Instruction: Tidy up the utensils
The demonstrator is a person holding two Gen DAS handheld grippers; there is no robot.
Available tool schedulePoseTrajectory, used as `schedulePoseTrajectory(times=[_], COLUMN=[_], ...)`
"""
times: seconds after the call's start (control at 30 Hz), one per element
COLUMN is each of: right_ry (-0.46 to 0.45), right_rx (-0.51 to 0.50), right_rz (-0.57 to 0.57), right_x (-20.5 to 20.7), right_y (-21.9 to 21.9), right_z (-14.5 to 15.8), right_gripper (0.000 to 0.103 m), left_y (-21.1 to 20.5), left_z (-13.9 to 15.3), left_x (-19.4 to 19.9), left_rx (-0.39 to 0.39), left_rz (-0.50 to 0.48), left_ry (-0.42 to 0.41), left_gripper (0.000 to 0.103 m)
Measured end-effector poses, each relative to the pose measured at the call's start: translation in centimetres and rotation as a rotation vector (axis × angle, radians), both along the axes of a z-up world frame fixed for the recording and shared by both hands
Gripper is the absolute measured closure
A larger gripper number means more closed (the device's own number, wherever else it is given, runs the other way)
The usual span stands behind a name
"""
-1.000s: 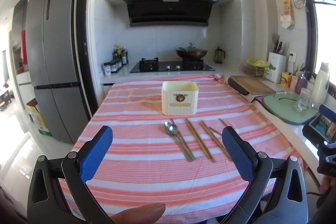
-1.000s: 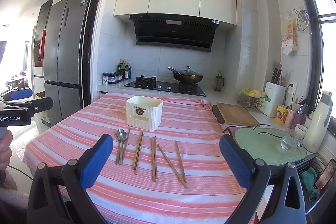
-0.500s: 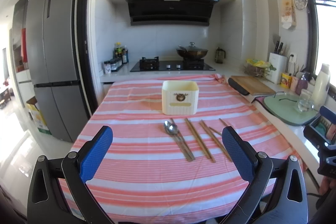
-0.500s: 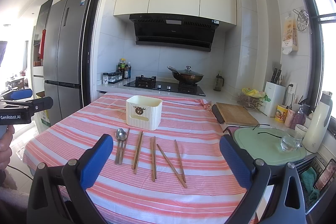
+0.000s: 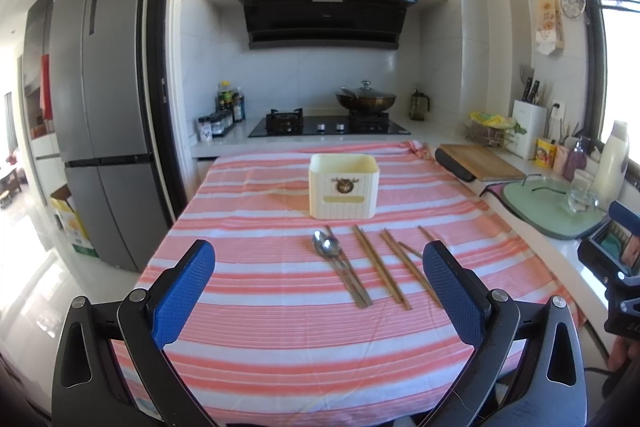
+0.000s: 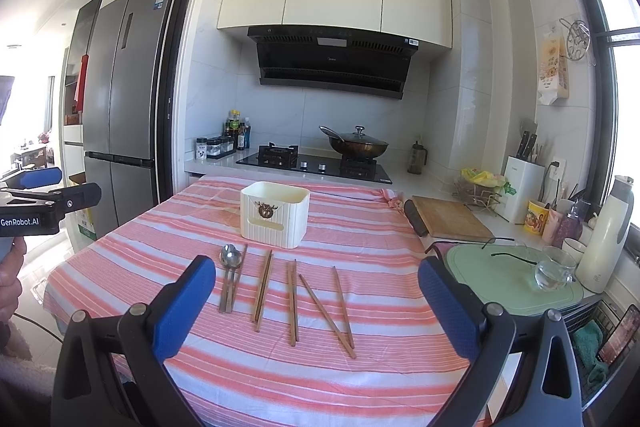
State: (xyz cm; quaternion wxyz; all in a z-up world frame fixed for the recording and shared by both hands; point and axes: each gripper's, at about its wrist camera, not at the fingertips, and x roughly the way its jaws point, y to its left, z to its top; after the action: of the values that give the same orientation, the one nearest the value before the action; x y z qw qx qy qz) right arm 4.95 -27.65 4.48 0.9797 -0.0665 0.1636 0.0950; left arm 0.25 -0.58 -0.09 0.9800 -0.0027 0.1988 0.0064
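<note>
A cream utensil holder stands mid-table on the pink striped cloth. In front of it lie two metal spoons and several wooden chopsticks, side by side. My left gripper is open and empty, held back above the table's near edge. My right gripper is open and empty, above the near right part of the table. The left gripper also shows at the left edge of the right wrist view.
A counter runs along the right with a wooden cutting board, a green mat, a glass cup and a white bottle. A stove with a wok stands behind the table. A fridge is at left.
Both grippers stay open and nearly still. A fingertip seen at the bottom of the left wrist view one second ago has gone from view.
</note>
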Motion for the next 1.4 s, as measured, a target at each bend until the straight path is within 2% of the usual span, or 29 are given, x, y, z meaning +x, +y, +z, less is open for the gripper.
schedulePoseTrajectory(times=[1.4], right_ry=[0.022], right_rx=[-0.001], right_rz=[-0.002], right_x=[0.36], right_y=[0.09], right_z=[-0.48], right_gripper=[0.0], left_y=[-0.15], left_z=[-0.43], left_x=[0.28], left_rx=[0.002], left_rz=[-0.019], left_ry=[0.021], left_gripper=[0.0])
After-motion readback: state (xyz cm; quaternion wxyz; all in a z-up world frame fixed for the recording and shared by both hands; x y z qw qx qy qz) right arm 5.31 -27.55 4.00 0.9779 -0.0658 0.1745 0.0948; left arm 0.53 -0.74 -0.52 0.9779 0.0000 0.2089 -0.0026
